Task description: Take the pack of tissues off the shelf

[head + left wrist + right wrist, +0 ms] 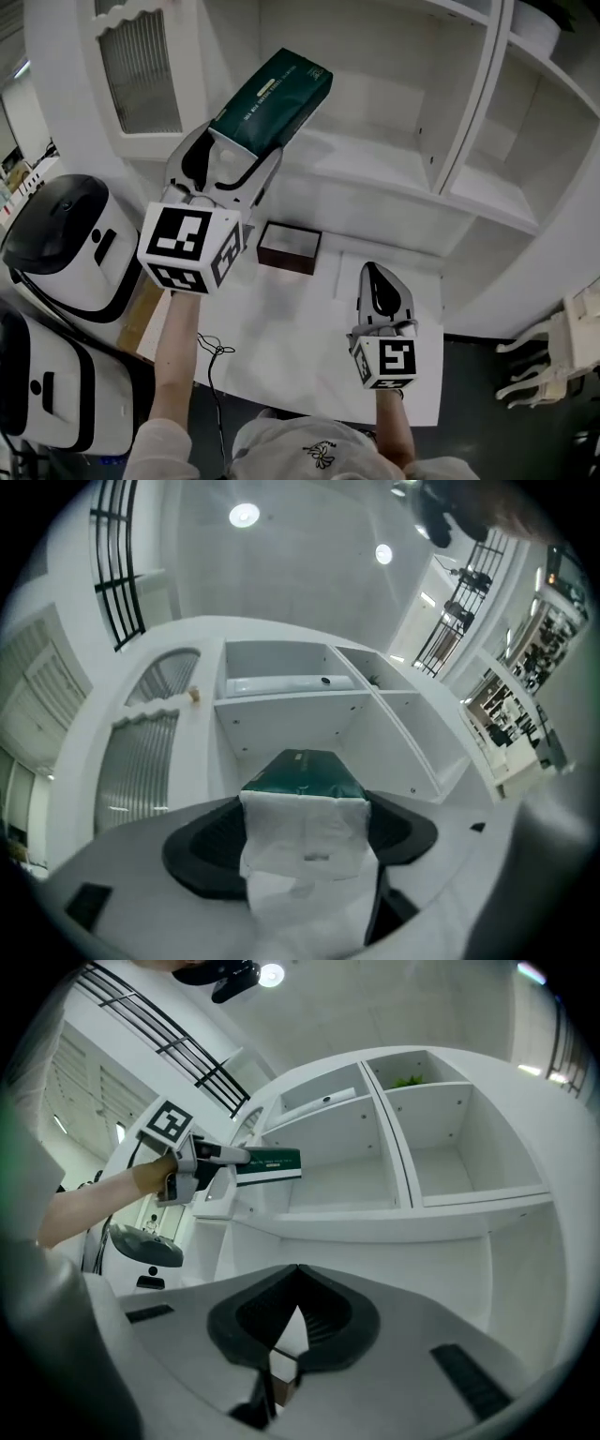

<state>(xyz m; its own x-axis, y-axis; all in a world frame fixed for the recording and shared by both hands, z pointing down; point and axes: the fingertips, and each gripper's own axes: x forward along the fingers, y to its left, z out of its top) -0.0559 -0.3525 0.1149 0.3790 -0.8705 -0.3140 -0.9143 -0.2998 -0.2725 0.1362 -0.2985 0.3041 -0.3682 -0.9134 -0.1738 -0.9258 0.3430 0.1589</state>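
Tissue pack (272, 101): gripped endwise in wide-spread left gripper (246, 150), seemingly clear of shelf (394, 173); right gripper (380, 279) closed, empty; set-down pending.

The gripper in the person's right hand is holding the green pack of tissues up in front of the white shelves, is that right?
Not quite. The left gripper holds the green pack of tissues, not the right one; the head view shows it. The rest stands: the pack is up in front of the white shelves.
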